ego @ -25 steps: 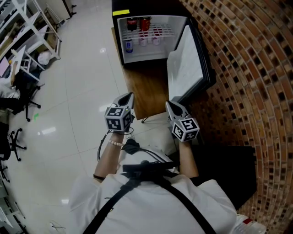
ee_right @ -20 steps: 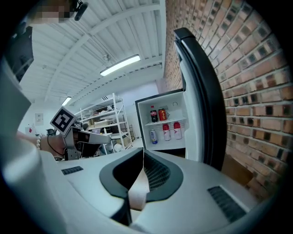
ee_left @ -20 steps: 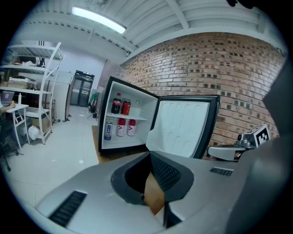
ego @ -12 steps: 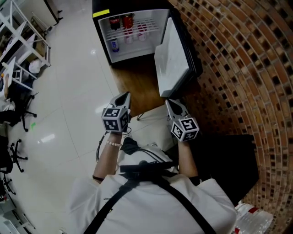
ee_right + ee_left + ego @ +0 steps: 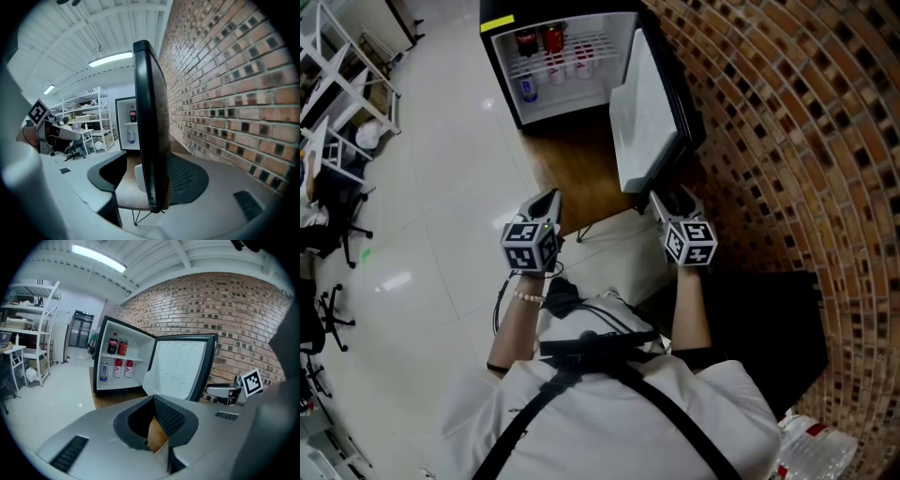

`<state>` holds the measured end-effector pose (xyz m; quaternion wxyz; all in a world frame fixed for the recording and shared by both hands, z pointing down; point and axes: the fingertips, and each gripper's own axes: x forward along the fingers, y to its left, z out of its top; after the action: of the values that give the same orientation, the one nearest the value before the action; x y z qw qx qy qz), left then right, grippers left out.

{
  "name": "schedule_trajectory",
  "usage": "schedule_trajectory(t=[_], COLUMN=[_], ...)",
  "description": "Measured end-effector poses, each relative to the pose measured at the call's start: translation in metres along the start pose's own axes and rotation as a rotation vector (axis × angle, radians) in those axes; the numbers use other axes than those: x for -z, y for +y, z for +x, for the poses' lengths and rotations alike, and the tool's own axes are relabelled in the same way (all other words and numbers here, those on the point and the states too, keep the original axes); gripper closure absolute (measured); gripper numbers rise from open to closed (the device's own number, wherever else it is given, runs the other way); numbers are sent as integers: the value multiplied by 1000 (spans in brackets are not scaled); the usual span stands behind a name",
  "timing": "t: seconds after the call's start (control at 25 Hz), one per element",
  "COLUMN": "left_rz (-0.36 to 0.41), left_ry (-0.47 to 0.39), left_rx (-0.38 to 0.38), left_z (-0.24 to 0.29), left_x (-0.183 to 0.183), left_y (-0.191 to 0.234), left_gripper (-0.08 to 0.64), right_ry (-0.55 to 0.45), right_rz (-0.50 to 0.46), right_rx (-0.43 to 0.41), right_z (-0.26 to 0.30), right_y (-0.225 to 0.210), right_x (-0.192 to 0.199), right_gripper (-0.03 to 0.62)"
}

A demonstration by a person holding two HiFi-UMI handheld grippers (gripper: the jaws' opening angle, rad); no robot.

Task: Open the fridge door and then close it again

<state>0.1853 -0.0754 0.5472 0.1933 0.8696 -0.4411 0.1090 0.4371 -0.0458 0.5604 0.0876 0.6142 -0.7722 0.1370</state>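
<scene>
Between just-opened jaws of right claw: fridge door edge; brick wall near.

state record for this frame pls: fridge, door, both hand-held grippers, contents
fridge: open
door: swung wide, beside the brick wall
contents: bottles and cans on the shelves
left hand-held gripper: shut, empty, clear of the fridge
right hand-held gripper: jaws have just been opening; the door's free edge stands between them, not clamped
task stage: door open, not yet closed
</scene>
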Motion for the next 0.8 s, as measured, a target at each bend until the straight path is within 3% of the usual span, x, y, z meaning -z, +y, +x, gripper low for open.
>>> schedule_trajectory(t=[0.12, 0.2, 0.32, 0.44, 0.8], left_rz=[-7, -14, -25, -32, -40], left_ry=[-2, -3, -4, -1, -7], left_rx=[-18, -32, -52, -61, -38], left_z=[-5, -9, -14, -15, -9], left_x=[2, 2, 4, 6, 0], left_y=[6, 12, 21, 26, 30], left_gripper=[560, 560, 560, 560, 560], right_ry=[11, 21, 19, 13, 31], right_rz=[-31, -54, -79, -88, -130], right_rx=[-62, -76, -71, -55, -121], right_z=[19, 28, 38, 40, 55], right_y=[-2, -6, -8, -8, 41], right_x=[-8, -11, -17, -20, -21], right_gripper=[228, 224, 255, 332, 320])
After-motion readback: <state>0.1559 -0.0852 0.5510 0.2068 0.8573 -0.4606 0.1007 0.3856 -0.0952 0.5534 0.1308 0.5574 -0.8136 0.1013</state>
